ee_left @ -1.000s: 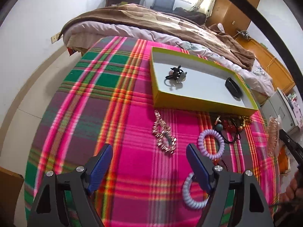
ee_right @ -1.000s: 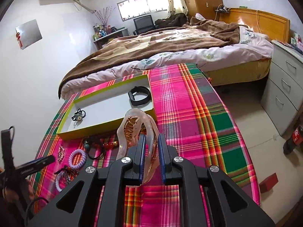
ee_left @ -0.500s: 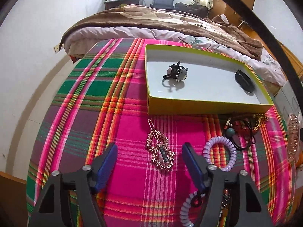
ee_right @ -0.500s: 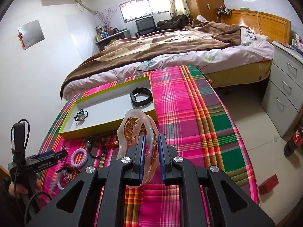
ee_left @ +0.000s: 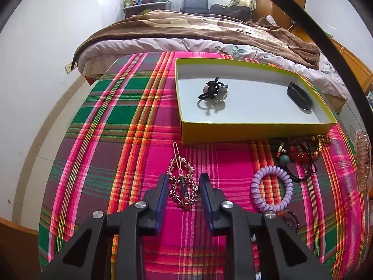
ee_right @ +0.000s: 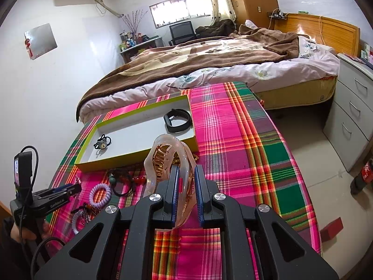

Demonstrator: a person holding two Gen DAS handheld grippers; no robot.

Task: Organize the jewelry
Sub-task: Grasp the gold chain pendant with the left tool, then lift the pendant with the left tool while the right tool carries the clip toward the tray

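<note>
The left claw [ee_left: 184, 182] is low over the surface [ee_left: 112, 140], its blue pads narrowed on either side of a gold beaded hair clip [ee_left: 182, 184] that lies on the plaid cloth; whether the pads touch the clip cannot be told. At two o'clock from the clip lies a lilac spiral hair tie [ee_left: 271, 189], and beyond that, at one o'clock, a tangle of black elastics with red and teal beads [ee_left: 297, 156] sits against the front wall of the yellow-rimmed tray [ee_left: 254, 129]. Inside the tray a black hair tie with a small grey bear [ee_left: 215, 91] rests near the left end and a black band [ee_left: 299, 95] near the right end.

The right claw [ee_right: 186, 186] is clamped on a translucent pink claw clip [ee_right: 167, 161], held upright above the cloth and blocking the view of the tray's near right corner. In the right wrist view the tray lies at eleven o'clock from the clip, and the left gripper body shows at nine o'clock.

The surface is covered in pink, green and orange plaid. Behind it stands a bed [ee_right: 209, 63] with a brown blanket; a grey drawer unit [ee_right: 352, 107] stands at three o'clock and a window [ee_right: 181, 11] at twelve o'clock.
</note>
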